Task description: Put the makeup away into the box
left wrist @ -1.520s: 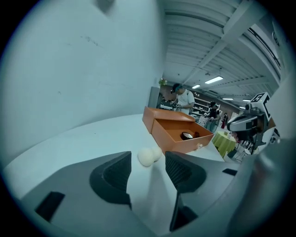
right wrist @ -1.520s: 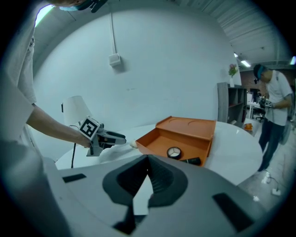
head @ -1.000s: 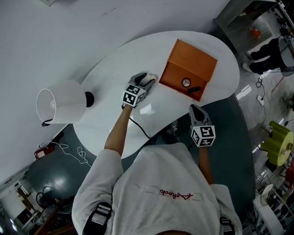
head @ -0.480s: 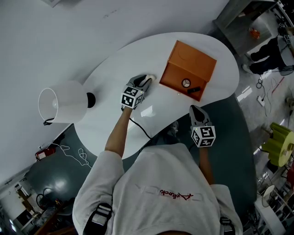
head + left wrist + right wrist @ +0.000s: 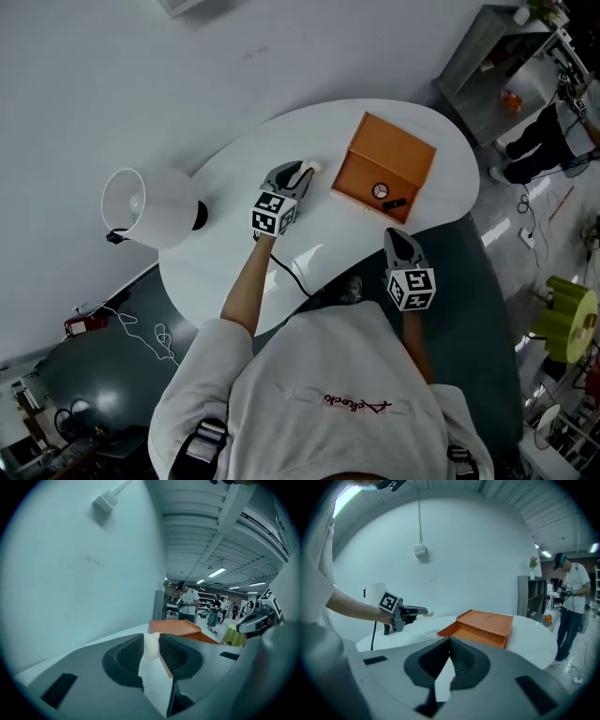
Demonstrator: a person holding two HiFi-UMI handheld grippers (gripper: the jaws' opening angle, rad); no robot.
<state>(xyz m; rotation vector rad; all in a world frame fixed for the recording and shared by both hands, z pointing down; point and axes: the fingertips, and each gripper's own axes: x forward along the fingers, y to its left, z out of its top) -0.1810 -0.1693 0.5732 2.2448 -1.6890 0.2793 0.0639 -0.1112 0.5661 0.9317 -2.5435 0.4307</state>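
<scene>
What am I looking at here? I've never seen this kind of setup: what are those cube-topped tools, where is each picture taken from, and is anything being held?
There is no robot here. A person holds a two-jaw gripper in each hand, and the patterned cubes are part of those tools. The head view looks down from a camera on the person's head. The two gripper views come from cameras riding on each tool, looking along its jaws. On the white table stand a white lamp and an open orange box, with a round piece and a black stick inside. The left gripper has just closed its jaws on a small white piece and holds it above the table beside the box. The right gripper is shut and empty, near the table's edge.
</scene>
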